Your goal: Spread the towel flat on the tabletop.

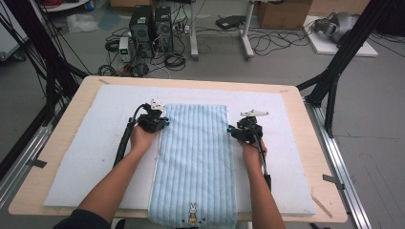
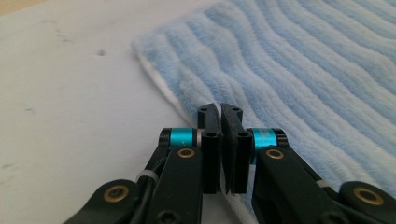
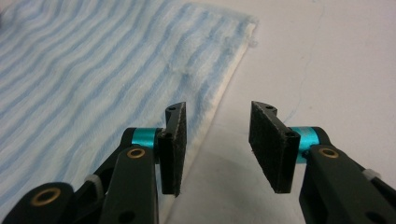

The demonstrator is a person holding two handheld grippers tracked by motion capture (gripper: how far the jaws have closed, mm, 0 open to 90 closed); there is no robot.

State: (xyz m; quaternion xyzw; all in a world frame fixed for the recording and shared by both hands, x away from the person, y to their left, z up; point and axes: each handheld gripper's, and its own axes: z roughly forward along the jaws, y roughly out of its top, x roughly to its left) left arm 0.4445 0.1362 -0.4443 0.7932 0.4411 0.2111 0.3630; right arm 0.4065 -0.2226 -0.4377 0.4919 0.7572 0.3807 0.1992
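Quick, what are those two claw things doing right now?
Left gripper: closed at the towel's left edge; whether it pinches cloth cannot be told.
Right gripper: open, holding nothing, at the towel's right edge.

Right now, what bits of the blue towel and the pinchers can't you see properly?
- Towel: its near end runs off the bottom edge of the high view.
- Left gripper: jaws together at the towel's edge; whether they pinch cloth is hidden behind them in the left gripper view.
- Rabbit picture: too small for details in the high view.

towel (image 1: 196,152): soft ribbed terry cloth, fluffy. white mat (image 1: 90,152): matt foam-like, lightly scuffed. table (image 1: 325,152): smooth pale wood. gripper bodies glossy black plastic w/ brass rivets.
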